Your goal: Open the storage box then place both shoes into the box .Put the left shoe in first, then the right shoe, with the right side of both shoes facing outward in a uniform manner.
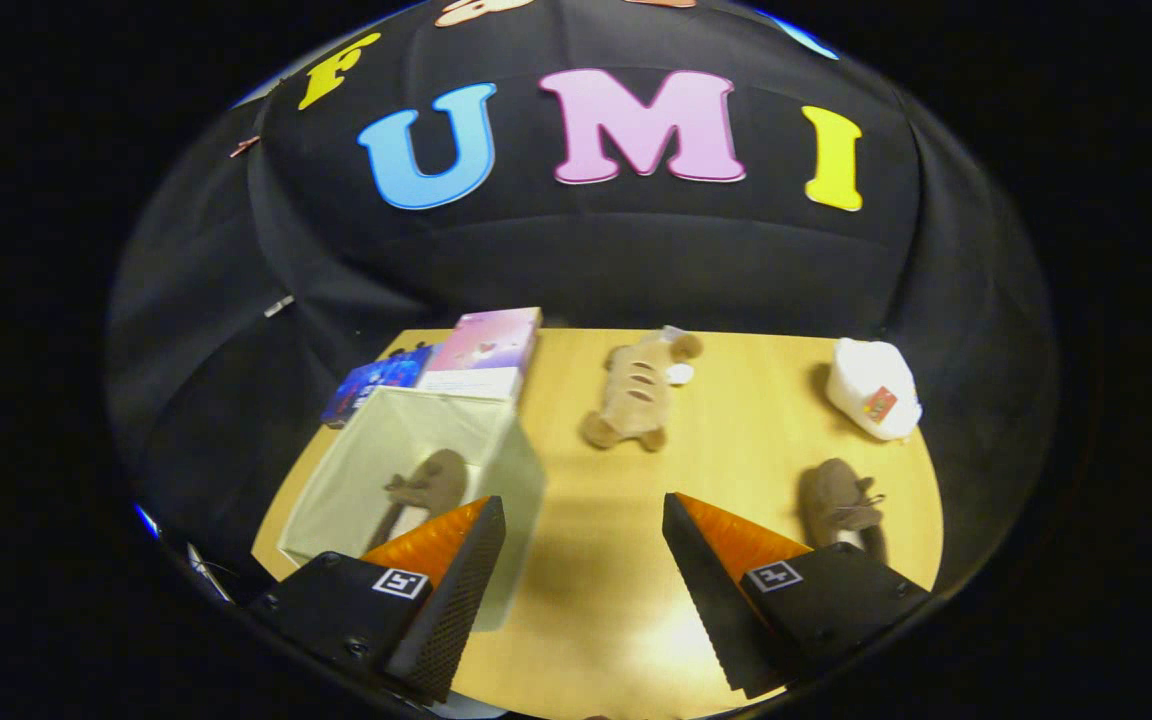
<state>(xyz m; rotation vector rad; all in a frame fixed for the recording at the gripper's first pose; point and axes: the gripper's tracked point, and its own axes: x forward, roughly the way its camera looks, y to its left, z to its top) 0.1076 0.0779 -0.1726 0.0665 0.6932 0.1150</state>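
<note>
A pale translucent storage box (511, 470) stands open on the wooden table (736, 420), just beyond my left finger. One brown shoe (428, 485) lies inside it. The other brown shoe (841, 500) rests on the table just beyond my right finger. My gripper (584, 515) hangs above the table with its fingers wide apart and nothing between them. The left fingertip overlaps the box's near right corner in view.
A tan striped plush toy (636, 392) lies mid-table beyond the fingers. A white wrapped bundle (873, 388) sits at the far right. A pink book (489, 345) and a blue booklet (376, 385) lie behind the box at the table's far left.
</note>
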